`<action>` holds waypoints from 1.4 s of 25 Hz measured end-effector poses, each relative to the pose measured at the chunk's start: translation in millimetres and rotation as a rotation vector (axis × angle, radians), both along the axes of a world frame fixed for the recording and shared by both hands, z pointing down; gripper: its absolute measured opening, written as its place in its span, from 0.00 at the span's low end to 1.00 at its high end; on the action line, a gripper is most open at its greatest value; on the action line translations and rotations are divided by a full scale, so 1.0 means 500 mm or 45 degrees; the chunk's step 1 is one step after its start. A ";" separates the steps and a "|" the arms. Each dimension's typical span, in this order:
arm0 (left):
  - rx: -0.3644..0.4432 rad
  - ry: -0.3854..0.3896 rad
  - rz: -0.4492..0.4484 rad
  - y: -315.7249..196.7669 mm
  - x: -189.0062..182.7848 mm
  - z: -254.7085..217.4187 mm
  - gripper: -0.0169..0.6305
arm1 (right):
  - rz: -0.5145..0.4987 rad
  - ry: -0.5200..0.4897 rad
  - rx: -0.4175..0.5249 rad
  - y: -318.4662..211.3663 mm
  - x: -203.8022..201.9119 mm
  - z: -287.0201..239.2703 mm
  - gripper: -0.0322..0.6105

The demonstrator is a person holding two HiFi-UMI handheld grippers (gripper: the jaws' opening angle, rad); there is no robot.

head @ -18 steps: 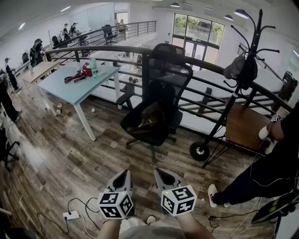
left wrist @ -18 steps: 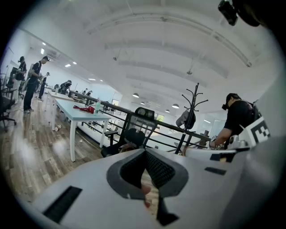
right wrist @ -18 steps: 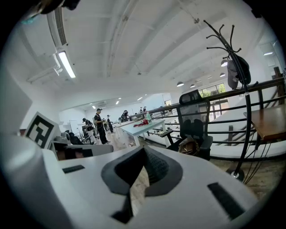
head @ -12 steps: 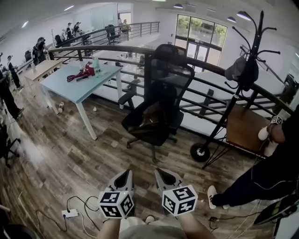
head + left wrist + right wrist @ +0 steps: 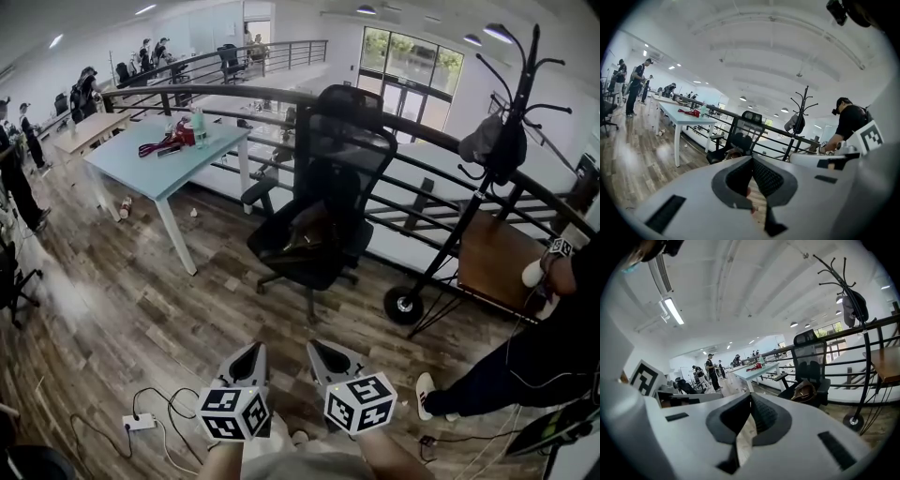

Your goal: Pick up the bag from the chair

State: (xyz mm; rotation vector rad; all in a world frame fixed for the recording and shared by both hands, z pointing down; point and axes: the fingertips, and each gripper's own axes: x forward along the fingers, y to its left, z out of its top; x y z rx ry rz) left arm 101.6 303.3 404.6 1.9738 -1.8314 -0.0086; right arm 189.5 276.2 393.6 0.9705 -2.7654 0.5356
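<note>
Scenery has slid slightly rightward in the head view since the earlier frame, while the left gripper (image 5: 251, 352) and right gripper (image 5: 319, 352) keep their place side by side, low in the frame. Both pairs of jaws are clenched tip to tip with nothing between them. The brown bag (image 5: 305, 234) lies slumped on the seat of the black office chair (image 5: 330, 150), against the backrest, with its long axis seemingly running left to right across the seat. It sits well apart from both grippers, straight ahead on the far side of open wooden floor (image 5: 141, 309). The bag lines up a little closer to the right gripper, though in the right gripper view it shows to the right of the jaws. The left gripper points almost squarely at the chair. Neither hand is clearly nearer, so I judge that closing that gap comes first.
</note>
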 end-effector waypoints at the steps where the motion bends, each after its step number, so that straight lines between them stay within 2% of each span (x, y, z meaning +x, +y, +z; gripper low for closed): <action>1: -0.002 0.005 0.002 -0.004 -0.002 0.002 0.03 | -0.006 0.000 -0.011 -0.003 -0.004 0.005 0.05; 10: 0.000 0.038 0.023 -0.092 -0.042 0.017 0.03 | -0.014 0.005 -0.053 -0.071 -0.055 0.033 0.05; 17: 0.008 0.028 0.062 -0.203 -0.086 0.018 0.03 | 0.024 -0.010 -0.046 -0.186 -0.099 0.029 0.05; 24: 0.018 0.058 0.087 -0.311 -0.159 0.011 0.03 | 0.037 -0.021 -0.035 -0.297 -0.176 0.013 0.05; 35: -0.005 0.046 0.100 -0.447 -0.307 0.003 0.03 | 0.049 -0.033 -0.035 -0.440 -0.322 -0.009 0.05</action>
